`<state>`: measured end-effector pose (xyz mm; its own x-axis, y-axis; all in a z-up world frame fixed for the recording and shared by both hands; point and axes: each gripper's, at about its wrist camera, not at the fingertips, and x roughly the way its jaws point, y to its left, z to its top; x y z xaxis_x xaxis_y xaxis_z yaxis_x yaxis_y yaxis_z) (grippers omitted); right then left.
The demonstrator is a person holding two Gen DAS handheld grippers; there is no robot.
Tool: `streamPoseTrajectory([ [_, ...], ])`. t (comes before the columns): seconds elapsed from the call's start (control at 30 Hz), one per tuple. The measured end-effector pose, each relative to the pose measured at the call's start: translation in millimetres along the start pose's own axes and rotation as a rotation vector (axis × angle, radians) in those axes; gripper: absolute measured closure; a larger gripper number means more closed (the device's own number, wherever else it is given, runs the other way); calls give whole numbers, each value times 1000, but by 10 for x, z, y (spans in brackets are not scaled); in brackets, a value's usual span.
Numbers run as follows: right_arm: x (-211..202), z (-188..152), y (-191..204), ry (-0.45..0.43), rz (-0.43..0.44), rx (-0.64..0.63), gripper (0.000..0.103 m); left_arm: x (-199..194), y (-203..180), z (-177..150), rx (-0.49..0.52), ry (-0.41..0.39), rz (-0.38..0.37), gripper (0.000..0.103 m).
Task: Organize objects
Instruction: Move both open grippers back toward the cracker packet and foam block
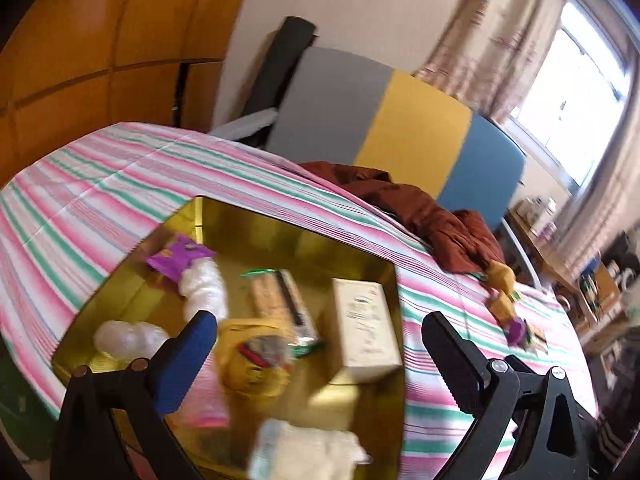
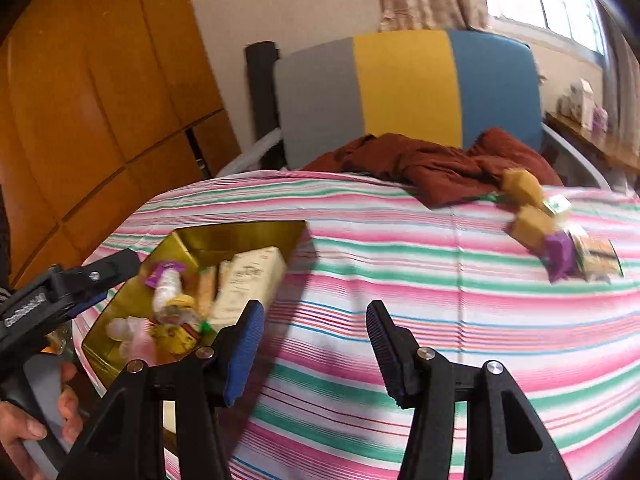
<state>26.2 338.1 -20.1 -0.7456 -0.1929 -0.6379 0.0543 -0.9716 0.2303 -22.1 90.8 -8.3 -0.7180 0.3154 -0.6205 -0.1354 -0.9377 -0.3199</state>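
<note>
A gold tray (image 1: 120, 300) sits on the striped tablecloth (image 1: 80, 200) and holds a cream box (image 1: 366, 326), a cracker pack (image 1: 280, 300), a purple packet (image 1: 178, 256), a yellow packet (image 1: 252, 356) and clear plastic pieces (image 1: 128, 336). My left gripper (image 1: 320, 332) is open and empty above the tray's near side. The tray also shows in the right wrist view (image 2: 240, 234). My right gripper (image 2: 316, 320) is open and empty over bare cloth right of the tray. Loose snacks lie at the far right: tan packets (image 2: 528, 220), a purple packet (image 2: 560, 254).
A crumpled maroon cloth (image 2: 420, 168) lies at the table's far edge, against a grey, yellow and blue chair back (image 2: 404, 80). Wooden cabinets (image 2: 80, 100) stand at the left. A shelf with small items (image 2: 588, 108) runs under the window at right.
</note>
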Motion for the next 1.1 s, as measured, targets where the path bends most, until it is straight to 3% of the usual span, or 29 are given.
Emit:
streamPoseTrajectory([
  [0.4, -191, -309, -1003, 17, -139, 99, 49, 64, -888, -273, 173, 53, -115, 0],
  [0.63, -304, -351, -1886, 20, -249, 193, 49, 237, -1415, -538, 289, 112, -160, 0],
  [0.83, -355, -53, -2688, -1, -309, 255, 49, 465, -1708, -755, 308, 190, -196, 0],
  [1.03, -131, 570, -3248, 9, -316, 205, 49, 641, -1799, -836, 310, 224, -193, 0],
  [1.1, 62, 775, -3394, 49, -303, 168, 49, 668, -1778, -835, 304, 229, -183, 0],
])
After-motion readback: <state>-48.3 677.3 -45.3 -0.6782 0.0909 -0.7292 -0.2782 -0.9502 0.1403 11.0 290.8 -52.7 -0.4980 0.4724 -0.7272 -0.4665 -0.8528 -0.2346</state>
